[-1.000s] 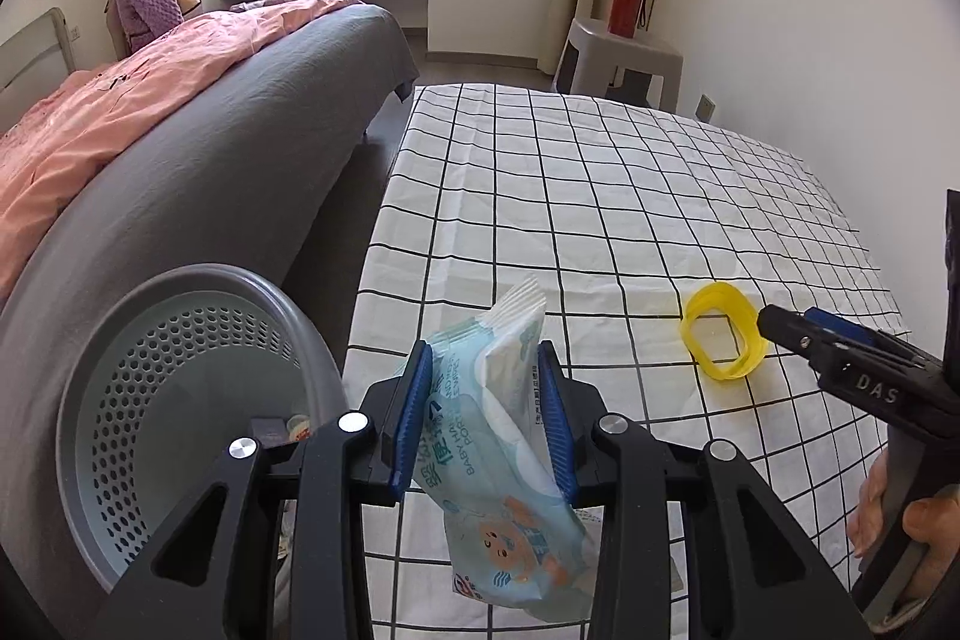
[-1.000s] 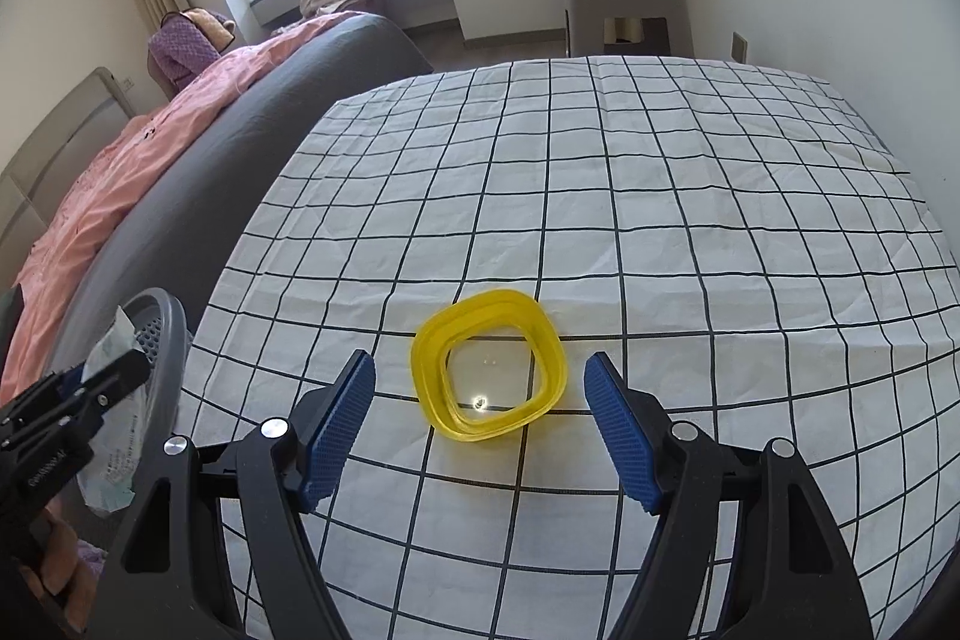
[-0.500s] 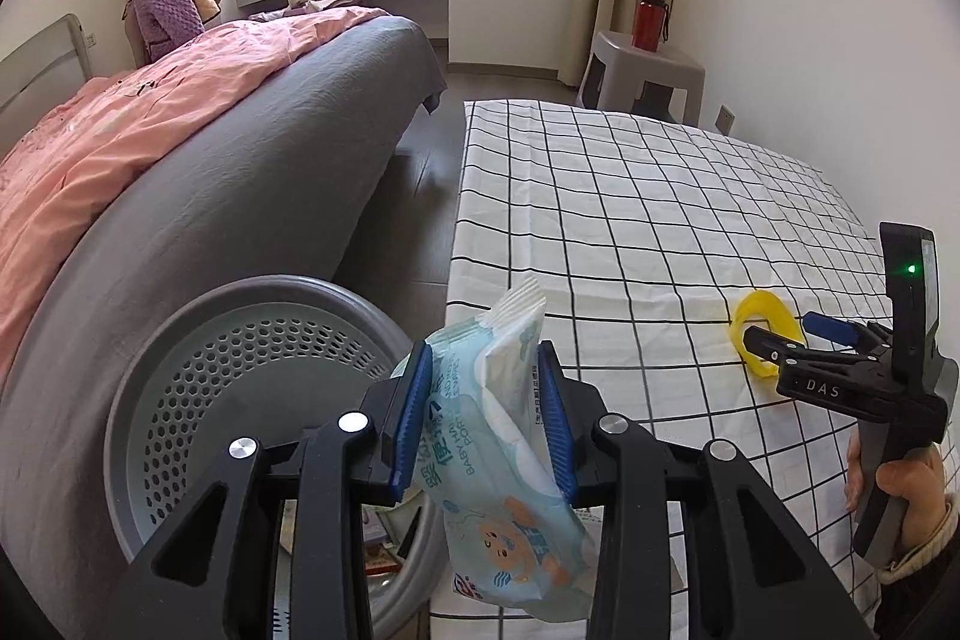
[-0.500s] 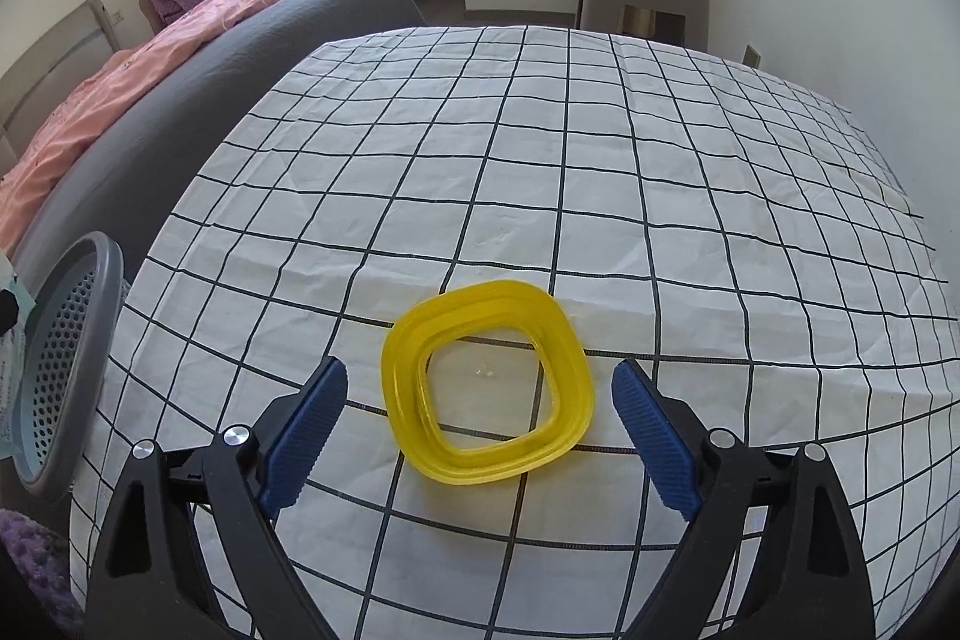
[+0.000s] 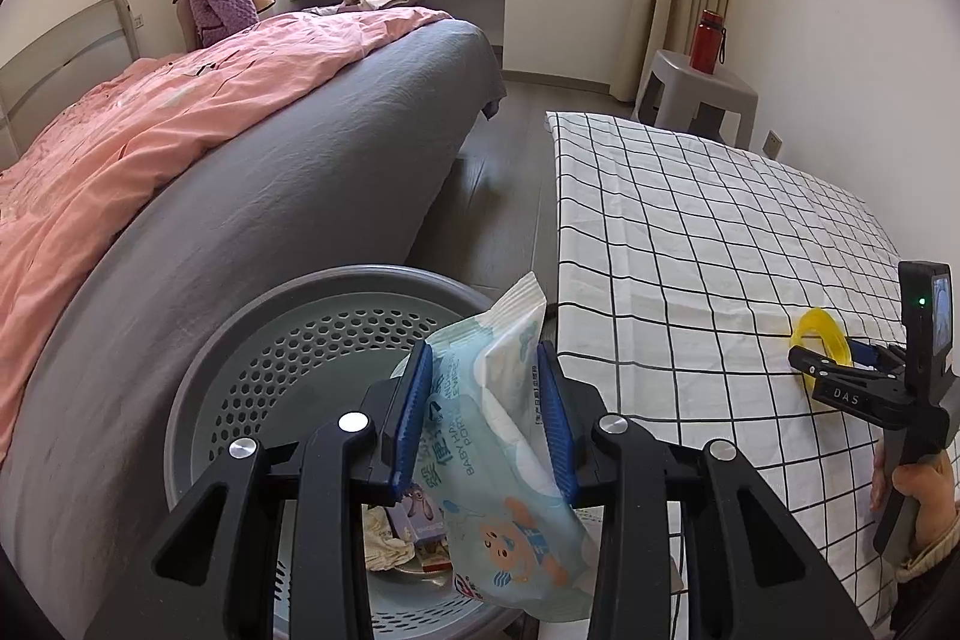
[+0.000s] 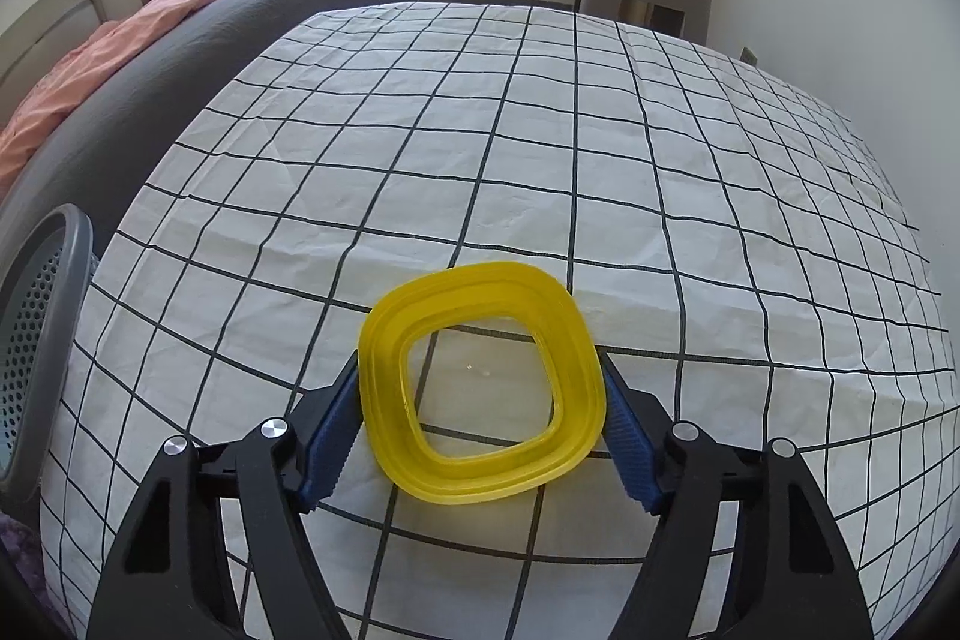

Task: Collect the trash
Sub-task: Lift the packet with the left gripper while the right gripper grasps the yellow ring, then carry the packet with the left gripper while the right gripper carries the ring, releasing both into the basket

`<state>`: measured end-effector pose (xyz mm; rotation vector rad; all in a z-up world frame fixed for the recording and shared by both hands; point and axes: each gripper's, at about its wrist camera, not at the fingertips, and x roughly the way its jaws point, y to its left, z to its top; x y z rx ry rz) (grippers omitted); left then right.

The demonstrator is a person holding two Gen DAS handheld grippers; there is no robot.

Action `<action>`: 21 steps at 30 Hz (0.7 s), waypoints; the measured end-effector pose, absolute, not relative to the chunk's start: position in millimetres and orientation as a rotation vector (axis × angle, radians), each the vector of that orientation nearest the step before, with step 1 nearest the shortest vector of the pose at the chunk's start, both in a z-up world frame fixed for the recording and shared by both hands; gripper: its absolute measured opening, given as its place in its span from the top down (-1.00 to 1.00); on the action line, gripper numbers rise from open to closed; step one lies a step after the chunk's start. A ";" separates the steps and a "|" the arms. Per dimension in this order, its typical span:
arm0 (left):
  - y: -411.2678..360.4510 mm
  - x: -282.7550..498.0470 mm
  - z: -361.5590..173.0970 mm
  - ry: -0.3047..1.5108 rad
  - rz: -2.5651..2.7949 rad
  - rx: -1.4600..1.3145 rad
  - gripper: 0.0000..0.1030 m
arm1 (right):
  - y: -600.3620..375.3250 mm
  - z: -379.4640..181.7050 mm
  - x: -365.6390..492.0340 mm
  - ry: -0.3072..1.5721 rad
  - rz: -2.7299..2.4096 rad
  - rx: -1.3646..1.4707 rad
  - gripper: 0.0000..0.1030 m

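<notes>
Two grippers are in play. Your left gripper (image 5: 485, 415) is clenched on a pack of wipes (image 5: 501, 466), pinched between both blue pads above the bin (image 5: 288, 334), where some scraps (image 5: 390, 544) lie beneath the fingers. Your right gripper (image 6: 480, 433) brackets a yellow ring (image 6: 480, 388) on the checked cloth (image 6: 540, 130); the pads sit at its two sides, though you cannot tell whether they press it.
</notes>
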<state>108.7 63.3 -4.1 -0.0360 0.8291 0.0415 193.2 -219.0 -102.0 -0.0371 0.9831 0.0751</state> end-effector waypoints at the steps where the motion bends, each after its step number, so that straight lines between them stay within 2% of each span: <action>1: 67.0 107.4 -4.2 0.828 0.048 -0.043 0.33 | -217.1 -99.3 192.1 0.979 0.082 -0.030 -0.37; 21: 118.8 70.7 15.0 0.775 0.110 -0.072 0.33 | -71.5 11.0 143.1 0.754 0.411 -0.039 -0.37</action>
